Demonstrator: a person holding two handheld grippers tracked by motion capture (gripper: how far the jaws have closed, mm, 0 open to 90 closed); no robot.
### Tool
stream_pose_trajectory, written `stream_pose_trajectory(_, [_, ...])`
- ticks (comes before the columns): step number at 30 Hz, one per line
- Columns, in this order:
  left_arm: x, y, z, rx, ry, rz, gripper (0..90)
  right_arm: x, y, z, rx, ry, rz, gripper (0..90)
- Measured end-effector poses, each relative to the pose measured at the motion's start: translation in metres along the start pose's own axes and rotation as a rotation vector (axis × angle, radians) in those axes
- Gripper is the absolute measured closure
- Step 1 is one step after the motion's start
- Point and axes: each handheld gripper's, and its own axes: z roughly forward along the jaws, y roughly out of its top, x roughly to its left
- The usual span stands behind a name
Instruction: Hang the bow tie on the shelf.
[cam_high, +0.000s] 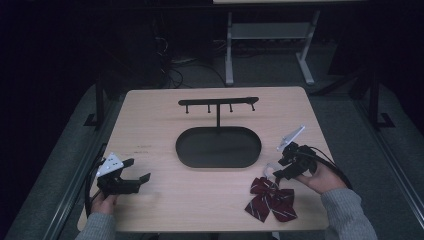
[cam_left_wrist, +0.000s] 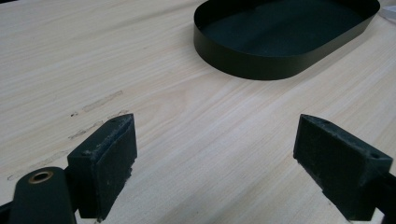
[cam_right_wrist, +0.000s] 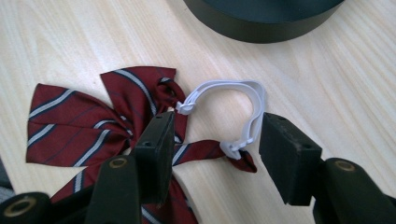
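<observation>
I hold my left gripper (cam_high: 134, 170) low at the lower left of the high view, its 2 jaws spread wide with nothing between them but bare wooden table (cam_high: 150, 125). In the left gripper view the same jaws stand far apart at the bottom corners, and the black oval tray (cam_left_wrist: 261, 65) sits at the upper right of the frame, well apart from them. My right gripper (cam_high: 278, 167) is at the lower right of the high view, just above the dark red striped bow tie (cam_high: 270, 200) that lies flat on the table near the front edge. In the right gripper view its jaws are open, gripping nothing, and they straddle the white elastic loop (cam_right_wrist: 233, 91) of the bow tie (cam_right_wrist: 79, 121); whether a jaw touches the strap I cannot tell. The tray's base carries a black hanger rack (cam_high: 218, 103) with 4 small pegs, standing upright at the centre of the high view.
</observation>
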Motion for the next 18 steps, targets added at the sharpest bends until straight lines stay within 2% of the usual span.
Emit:
stream_pose_trajectory(6, [0.000,0.000,0.001,0.006,-0.002,0.001,12.9,-0.007,0.008,0.009,0.037,0.003,0.002,48.8])
stream_pose_trajectory(9, [0.000,0.001,0.000,0.006,-0.002,0.006,12.9,-0.012,0.013,0.016,0.075,0.001,0.006,51.8])
stream_pose_trajectory(12, [0.000,0.001,0.001,0.005,-0.003,0.003,12.9,-0.014,0.015,0.019,0.082,-0.004,0.010,53.7])
stream_pose_trajectory(18, [-0.001,0.001,0.001,0.003,-0.004,0.003,12.9,-0.021,0.016,0.030,0.135,-0.019,0.028,59.0])
